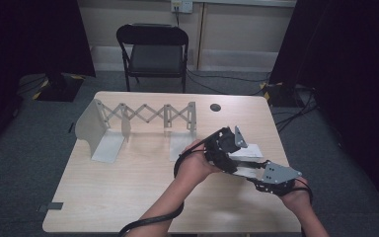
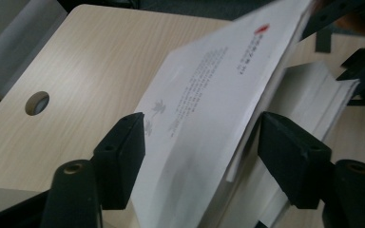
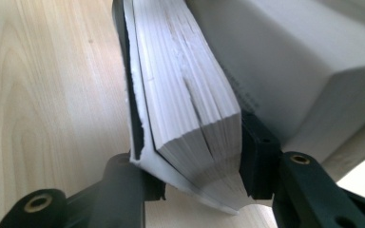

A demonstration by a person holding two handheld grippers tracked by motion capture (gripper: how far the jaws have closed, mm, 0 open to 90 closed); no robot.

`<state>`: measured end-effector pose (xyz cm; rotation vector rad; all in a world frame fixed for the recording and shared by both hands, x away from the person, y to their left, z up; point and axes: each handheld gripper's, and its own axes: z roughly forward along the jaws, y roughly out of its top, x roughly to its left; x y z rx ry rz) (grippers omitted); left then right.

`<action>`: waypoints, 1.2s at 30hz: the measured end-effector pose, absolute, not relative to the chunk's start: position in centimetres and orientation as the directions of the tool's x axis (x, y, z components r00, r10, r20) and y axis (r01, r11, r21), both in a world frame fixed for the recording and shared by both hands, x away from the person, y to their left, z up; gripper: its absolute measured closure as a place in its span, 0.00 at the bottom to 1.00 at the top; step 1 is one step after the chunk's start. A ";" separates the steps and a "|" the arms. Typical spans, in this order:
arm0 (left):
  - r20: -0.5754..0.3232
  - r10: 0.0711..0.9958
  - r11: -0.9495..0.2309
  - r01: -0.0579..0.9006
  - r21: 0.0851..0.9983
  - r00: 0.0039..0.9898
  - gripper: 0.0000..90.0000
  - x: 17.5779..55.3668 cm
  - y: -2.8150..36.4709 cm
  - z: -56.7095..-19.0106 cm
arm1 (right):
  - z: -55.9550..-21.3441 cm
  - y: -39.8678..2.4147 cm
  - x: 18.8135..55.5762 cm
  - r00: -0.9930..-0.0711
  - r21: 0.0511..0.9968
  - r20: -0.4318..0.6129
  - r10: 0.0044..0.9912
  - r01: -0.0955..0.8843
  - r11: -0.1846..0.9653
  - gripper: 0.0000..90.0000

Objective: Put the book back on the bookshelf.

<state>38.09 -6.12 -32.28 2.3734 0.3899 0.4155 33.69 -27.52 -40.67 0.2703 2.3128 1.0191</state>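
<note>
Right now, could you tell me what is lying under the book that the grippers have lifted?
Under the book lies a second stack of white pages on the table. The raised book covers most of that stack, so its near part stays hidden.

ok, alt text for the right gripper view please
The right gripper's two black jaws clamp the page edges of a thick white paperback book, its pages fanning slightly between the pads. Behind it lies the pale wood-grain table, and a second white book block sits at upper right.

Black folding chair (image 1: 152, 52), grey carpet (image 1: 24, 163)
</note>
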 end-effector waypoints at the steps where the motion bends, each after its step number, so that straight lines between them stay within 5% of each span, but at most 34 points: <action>1: 0.197 0.388 -0.724 0.165 0.670 0.900 0.36 38.0 -6.0 -32.1 | -40.4 -27.8 33.8 -0.811 0.736 -0.418 0.409 -0.038 0.676 0.67; 36: 0.071 0.446 -0.655 0.272 0.705 0.892 0.17 38.0 0.3 -33.4 | -37.2 -28.7 36.8 -0.866 0.760 -0.256 0.429 0.094 0.643 0.70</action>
